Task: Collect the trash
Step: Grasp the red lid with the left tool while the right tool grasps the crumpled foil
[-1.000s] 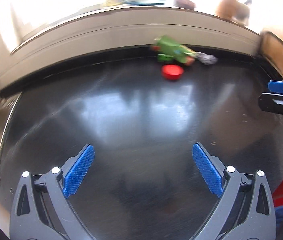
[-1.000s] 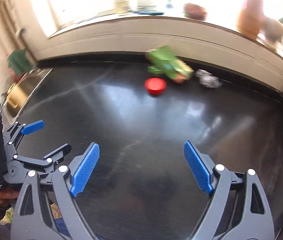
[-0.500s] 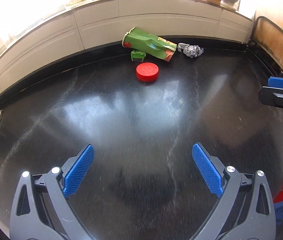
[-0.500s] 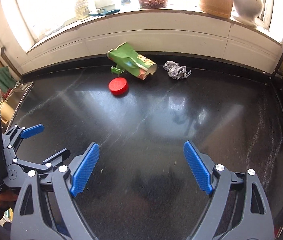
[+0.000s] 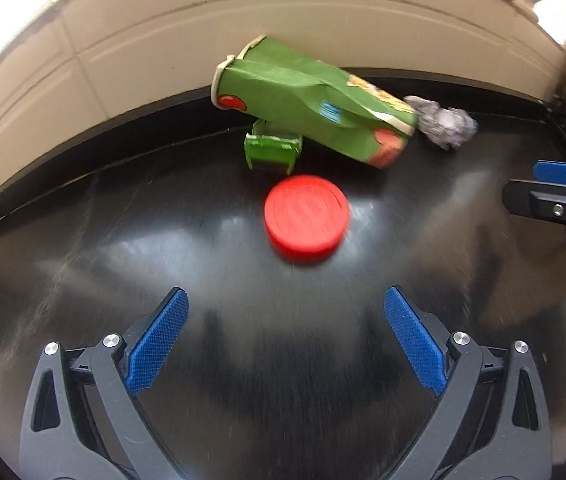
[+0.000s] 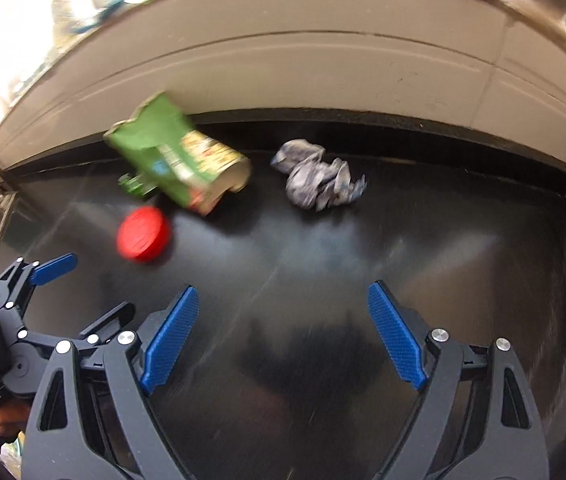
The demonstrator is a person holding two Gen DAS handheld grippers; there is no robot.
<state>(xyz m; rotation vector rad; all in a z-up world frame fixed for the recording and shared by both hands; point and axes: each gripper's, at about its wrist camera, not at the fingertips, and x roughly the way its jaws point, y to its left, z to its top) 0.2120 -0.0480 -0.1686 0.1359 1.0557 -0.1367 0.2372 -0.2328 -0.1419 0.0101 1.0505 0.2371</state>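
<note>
The main risk, as I judged it, lay with the red lid (image 5: 306, 221): it sat flat on the glossy black counter (image 5: 243, 380), low enough that fingers closing on it could skid over its rim or shove it back into the green carton (image 5: 311, 100). The carton was a second worry (crushed and open-ended, it might buckle or roll when squeezed). The crumpled foil ball (image 6: 317, 178) looked light and could be flicked towards the wall by a careless approach.

The left gripper (image 5: 285, 346) was spread wide with nothing between its blue pads, aimed at the lid just ahead. The right gripper (image 6: 283, 340) was likewise spread and empty, facing the foil.

All the trash lay at the back of the counter, near the pale wall (image 6: 323, 72): the carton on its side over a small green scrap (image 5: 271, 149), the lid just in front, the foil beside the carton's open end.
</note>
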